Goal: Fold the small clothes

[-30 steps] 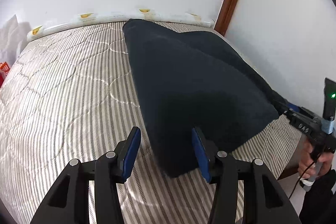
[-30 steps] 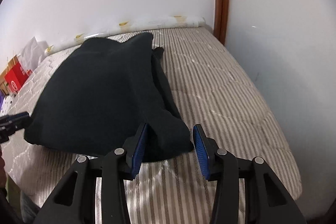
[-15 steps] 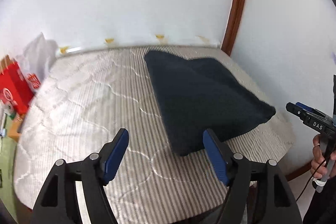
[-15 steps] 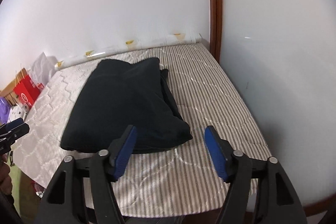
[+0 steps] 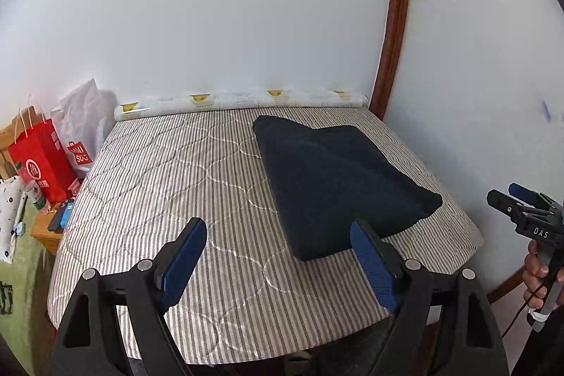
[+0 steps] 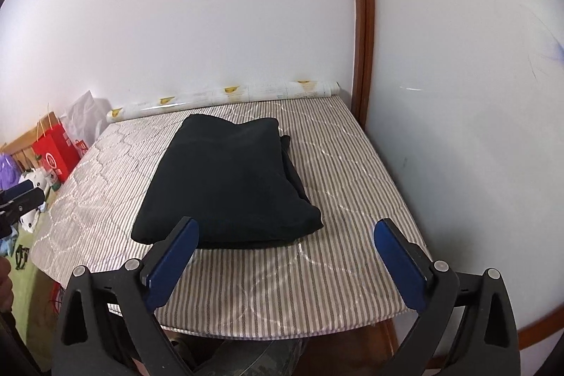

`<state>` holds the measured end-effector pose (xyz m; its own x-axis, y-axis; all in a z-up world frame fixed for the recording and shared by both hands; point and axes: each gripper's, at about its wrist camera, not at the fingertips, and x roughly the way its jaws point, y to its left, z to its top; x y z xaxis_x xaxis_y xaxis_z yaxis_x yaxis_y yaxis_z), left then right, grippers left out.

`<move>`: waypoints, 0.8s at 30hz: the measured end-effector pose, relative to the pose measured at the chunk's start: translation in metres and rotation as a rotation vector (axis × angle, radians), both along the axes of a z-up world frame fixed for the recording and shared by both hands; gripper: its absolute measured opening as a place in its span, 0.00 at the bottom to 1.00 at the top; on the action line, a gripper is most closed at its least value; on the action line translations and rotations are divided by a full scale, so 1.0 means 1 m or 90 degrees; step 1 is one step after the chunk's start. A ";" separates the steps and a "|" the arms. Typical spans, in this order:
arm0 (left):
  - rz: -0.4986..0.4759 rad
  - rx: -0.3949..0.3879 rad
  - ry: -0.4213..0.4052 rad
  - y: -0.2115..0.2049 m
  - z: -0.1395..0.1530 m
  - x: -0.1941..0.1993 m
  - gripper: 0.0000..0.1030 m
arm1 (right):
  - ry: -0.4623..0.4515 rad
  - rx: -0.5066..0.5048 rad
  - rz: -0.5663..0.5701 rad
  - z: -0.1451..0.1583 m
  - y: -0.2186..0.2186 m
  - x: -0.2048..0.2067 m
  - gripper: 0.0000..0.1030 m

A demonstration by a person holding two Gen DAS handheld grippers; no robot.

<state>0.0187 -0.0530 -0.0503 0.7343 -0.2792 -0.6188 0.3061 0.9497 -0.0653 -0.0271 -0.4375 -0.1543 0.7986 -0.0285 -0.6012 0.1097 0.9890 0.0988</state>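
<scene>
A folded dark navy garment (image 5: 335, 175) lies flat on the striped mattress (image 5: 176, 171), toward its right side; it also shows in the right wrist view (image 6: 229, 182). My left gripper (image 5: 278, 256) is open and empty, held back above the mattress's near edge, apart from the garment. My right gripper (image 6: 285, 252) is open wide and empty, also pulled back from the garment's near edge. The right gripper appears at the right edge of the left wrist view (image 5: 521, 210), held by a hand.
The mattress (image 6: 352, 171) fills a corner between white walls and a brown door frame (image 5: 394, 23). A rolled white sheet (image 5: 239, 101) lies along the far edge. A red paper bag (image 5: 38, 161), white bags and small items stand left of the bed.
Both grippers have opened wider and drawn back and up from the garment's near edge. The folded garment stays on the mattress.
</scene>
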 end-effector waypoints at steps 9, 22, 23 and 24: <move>-0.005 0.012 -0.007 -0.008 0.001 -0.008 0.81 | -0.002 0.008 -0.010 0.002 -0.009 -0.010 0.96; 0.004 0.014 -0.005 -0.007 0.002 -0.010 0.81 | -0.006 0.006 -0.006 0.007 -0.012 -0.017 0.96; 0.005 0.014 -0.005 -0.006 0.003 -0.010 0.81 | -0.007 0.006 -0.006 0.008 -0.011 -0.017 0.96; 0.006 0.013 -0.006 -0.006 0.003 -0.010 0.81 | -0.007 0.006 -0.004 0.008 -0.011 -0.016 0.96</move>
<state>0.0085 -0.0589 -0.0477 0.7424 -0.2590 -0.6179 0.2971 0.9539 -0.0428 -0.0434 -0.4485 -0.1468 0.8052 -0.0288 -0.5923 0.1155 0.9873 0.1090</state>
